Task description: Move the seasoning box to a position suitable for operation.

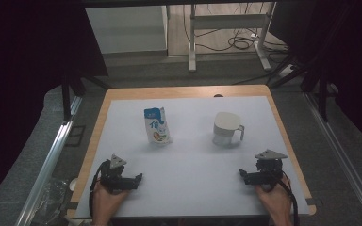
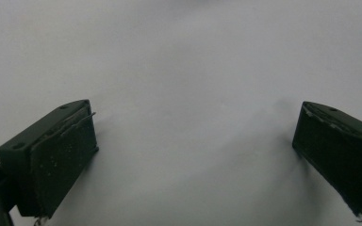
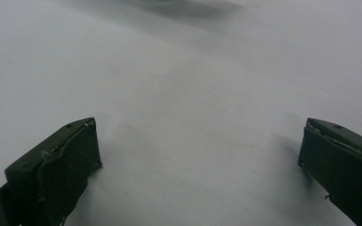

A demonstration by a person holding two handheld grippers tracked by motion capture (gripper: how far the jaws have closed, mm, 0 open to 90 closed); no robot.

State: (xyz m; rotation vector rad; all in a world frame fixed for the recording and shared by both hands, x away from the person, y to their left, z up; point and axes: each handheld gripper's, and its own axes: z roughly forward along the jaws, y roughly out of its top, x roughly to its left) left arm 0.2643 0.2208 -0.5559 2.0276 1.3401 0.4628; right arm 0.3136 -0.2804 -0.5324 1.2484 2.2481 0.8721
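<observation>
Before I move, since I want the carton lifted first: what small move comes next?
Probably ease the left gripper forward toward the milk carton. Its jaws stand wide open with nothing between them, and the carton stands upright ahead, apart from the white jug.

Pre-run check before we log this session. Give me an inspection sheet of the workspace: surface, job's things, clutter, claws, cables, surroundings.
Surface: white sheet covering a wooden table, looks clean.
Job's things: milk carton upright at left centre; white mug at right centre, handle to the right; they stand apart.
Clutter: nothing seen on the sheet.
Claws: left claw and right claw rest near the front edge, jaws wide apart, holding nothing.
Cables: cables coiled on the floor beyond the table.
Surroundings: metal frame behind, dark curtains at both sides.
</observation>
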